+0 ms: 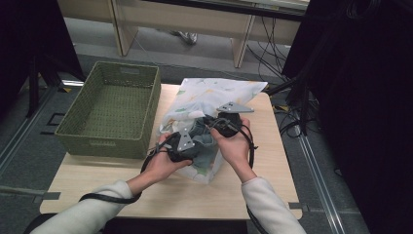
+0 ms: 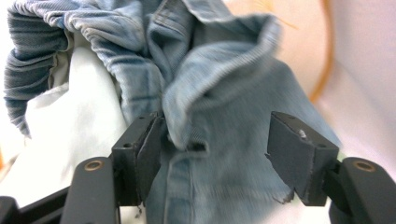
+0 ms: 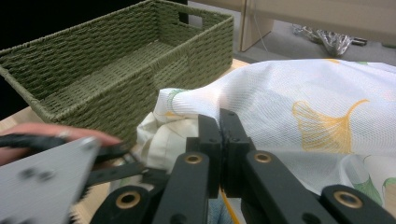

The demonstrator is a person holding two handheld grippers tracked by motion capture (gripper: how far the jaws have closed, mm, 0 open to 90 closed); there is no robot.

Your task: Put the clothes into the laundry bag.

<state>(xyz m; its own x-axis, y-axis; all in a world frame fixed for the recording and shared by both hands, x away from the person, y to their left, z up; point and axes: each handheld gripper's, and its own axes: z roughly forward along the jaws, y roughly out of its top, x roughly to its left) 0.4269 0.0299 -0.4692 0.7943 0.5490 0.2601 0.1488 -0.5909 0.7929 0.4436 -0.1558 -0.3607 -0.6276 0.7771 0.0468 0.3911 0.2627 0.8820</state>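
High view: basket left of bag.

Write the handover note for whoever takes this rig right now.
Left gripper: open, jaws either side of a fold of the denim garment inside the bag. Right gripper: shut on the bag's edge, holding the mouth up. Bag lies on the table beside the green basket, which holds nothing. Done: bag opened. Left, probably: grip the denim, pull it out.
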